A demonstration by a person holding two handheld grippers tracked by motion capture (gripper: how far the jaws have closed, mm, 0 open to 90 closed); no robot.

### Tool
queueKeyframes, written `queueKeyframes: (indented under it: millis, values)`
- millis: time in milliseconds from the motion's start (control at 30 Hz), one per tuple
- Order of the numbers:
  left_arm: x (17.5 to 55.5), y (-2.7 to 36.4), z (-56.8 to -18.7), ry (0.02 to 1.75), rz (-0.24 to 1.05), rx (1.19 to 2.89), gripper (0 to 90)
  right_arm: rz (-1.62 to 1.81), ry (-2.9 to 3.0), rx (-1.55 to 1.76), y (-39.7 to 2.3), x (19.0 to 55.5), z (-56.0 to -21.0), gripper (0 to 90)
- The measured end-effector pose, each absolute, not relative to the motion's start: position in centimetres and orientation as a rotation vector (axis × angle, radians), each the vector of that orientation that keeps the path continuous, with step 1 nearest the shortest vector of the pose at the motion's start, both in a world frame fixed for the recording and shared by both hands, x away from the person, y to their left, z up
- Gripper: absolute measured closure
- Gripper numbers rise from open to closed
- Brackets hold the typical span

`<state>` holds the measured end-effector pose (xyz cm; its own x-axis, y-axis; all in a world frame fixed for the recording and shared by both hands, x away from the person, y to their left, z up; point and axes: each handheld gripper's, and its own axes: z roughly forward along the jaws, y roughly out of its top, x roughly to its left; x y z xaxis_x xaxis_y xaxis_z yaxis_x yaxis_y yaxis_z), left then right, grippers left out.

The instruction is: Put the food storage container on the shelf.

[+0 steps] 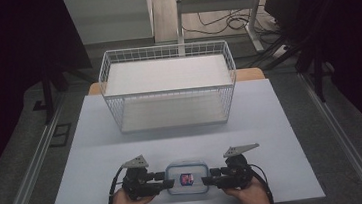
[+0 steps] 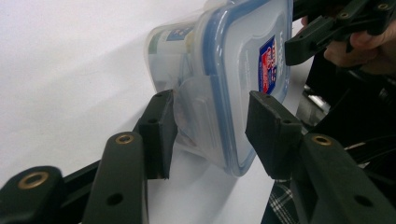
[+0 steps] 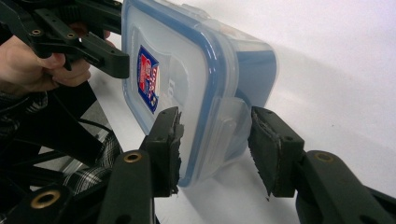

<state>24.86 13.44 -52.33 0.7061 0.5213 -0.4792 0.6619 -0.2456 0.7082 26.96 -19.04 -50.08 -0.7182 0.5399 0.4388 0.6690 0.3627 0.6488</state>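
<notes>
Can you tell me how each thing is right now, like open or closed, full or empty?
Clear plastic box with blue-rimmed lid: lid on, flat on the table.
White wire basket: upright, empty.
Left gripper: fingers around the box's side latch.
Right gripper: fingers around the opposite latch.

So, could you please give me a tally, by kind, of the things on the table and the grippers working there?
Lidded plastic food container: 1
White wire basket: 1
Hand-held grippers, left gripper and right gripper: 2
Total: 4
</notes>
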Motion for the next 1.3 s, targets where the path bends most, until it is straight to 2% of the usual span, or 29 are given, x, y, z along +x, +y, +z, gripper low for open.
queueKeyframes:
  millis: [533, 667, 933, 1300]
  values:
    - [25.5, 14.5, -52.9, 0.923, -0.288, 1.807, 58.0, -1.358, -2.339, -1.107, -20.0, 27.7, -50.8, 55.3]
    - [25.7, 15.0, -52.9, 0.918, -0.319, 1.757, 58.5, -1.415, -2.303, -1.093, -20.2, 27.7, -50.4, 57.9]
    - [25.9, 15.2, -52.5, 0.915, -0.312, 1.749, 58.5, -1.427, -2.307, -1.097, -20.0, 27.8, -49.8, 58.0]
    - [27.0, 15.5, -50.1, 0.895, -0.271, 1.736, 58.5, -1.486, -2.302, -1.099, -19.8, 28.8, -47.6, 57.9]
